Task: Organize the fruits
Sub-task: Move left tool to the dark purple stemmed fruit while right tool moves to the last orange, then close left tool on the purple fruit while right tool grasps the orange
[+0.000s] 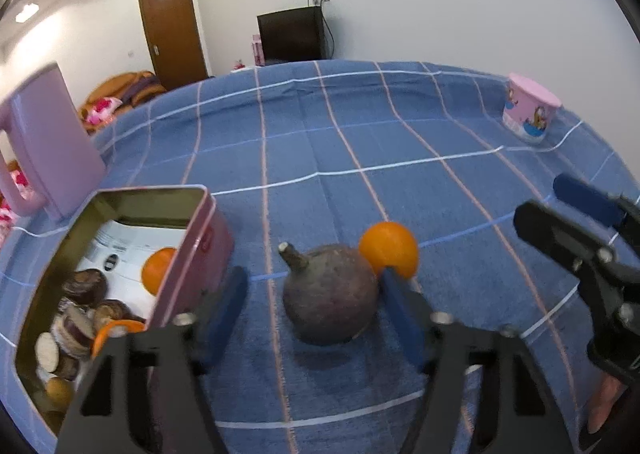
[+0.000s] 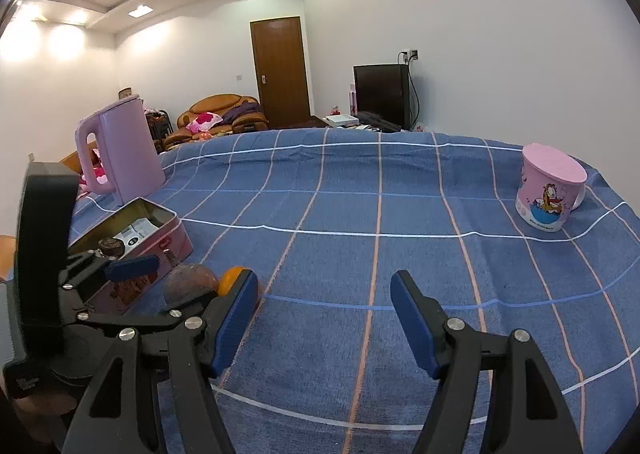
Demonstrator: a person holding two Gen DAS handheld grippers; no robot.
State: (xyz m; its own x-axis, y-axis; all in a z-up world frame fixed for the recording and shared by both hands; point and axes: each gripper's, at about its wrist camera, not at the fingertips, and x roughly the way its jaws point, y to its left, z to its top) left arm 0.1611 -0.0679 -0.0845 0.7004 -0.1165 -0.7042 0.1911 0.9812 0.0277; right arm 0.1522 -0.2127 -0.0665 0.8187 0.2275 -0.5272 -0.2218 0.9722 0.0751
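A blue checked cloth [image 2: 360,206] with white and peach lines covers the whole table. The landmark on it is an open pink tin [image 1: 200,250], rectangular with a gold inside.

Behind the tin, at the cloth's far edge, stands a pale purple kettle [image 2: 124,150] with its handle turned outward. Well away from the tin, on the opposite far side of the cloth, stands a pink mug [image 2: 550,190] with a cartoon print and a pink lid.

Inside the tin lie a printed white paper [image 1: 120,250], one orange [image 1: 156,270] against the near wall, and a heap of dark round fruits and cut slices [image 1: 80,314] toward one end.

Just outside the tin's long wall, on the cloth, sits a dark purple-brown round fruit [image 1: 330,298] with a stubby stem pointing up toward the tin. Touching it on the side away from the tin is a second orange [image 1: 390,248].

The left gripper [image 1: 316,302] straddles the dark fruit: one blue pad is beside the tin wall with a clear gap to the fruit, the other right at the fruit's far side, so the jaws are not clamped on it.

The right gripper [image 2: 324,314] hovers over bare cloth farther from the tin, beyond the second orange, its jaws spread with nothing between them.
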